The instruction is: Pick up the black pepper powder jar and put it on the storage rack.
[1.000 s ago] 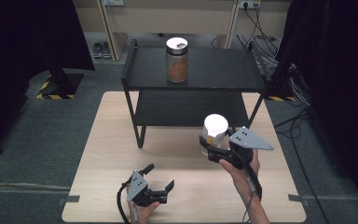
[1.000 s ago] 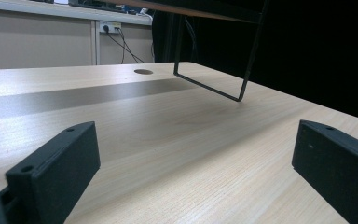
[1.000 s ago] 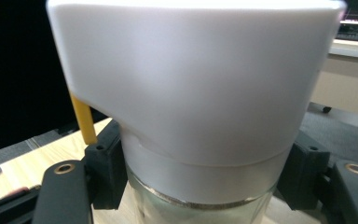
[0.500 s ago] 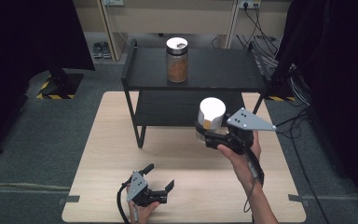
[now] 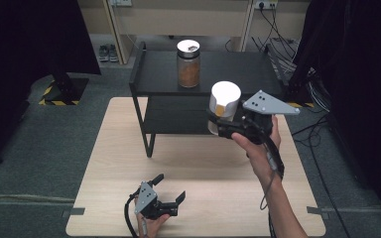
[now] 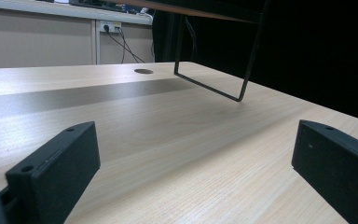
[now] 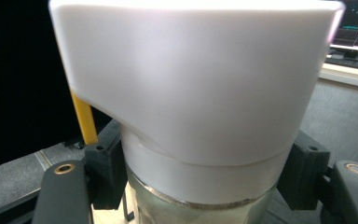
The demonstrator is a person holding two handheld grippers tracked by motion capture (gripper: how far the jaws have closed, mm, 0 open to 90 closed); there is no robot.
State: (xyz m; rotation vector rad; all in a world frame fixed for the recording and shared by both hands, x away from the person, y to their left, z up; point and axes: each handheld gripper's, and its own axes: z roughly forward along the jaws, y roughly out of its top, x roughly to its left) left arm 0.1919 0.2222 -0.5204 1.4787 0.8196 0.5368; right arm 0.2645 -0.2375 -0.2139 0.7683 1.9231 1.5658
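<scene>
The right tongs [image 5: 217, 123] are clamped on a white-lidded glass jar [image 5: 223, 104], held in the air in front of the black shelf rack [image 5: 238, 74]. Glass is likely heavy, slippery and breakable; grip just under the lid. The left tongs [image 5: 168, 191] rest apart on the worktop [image 5: 114, 163].

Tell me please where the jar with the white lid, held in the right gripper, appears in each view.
High view: the white-lidded jar sits right of centre, clamped in the right gripper, in front of the black shelf.
Left gripper view: not in it.
Right gripper view: the jar is close up in the middle, clamped between the black jaws.
Shared landmark: the black shelf; its leg stands on the wooden table in the left gripper view.
</scene>
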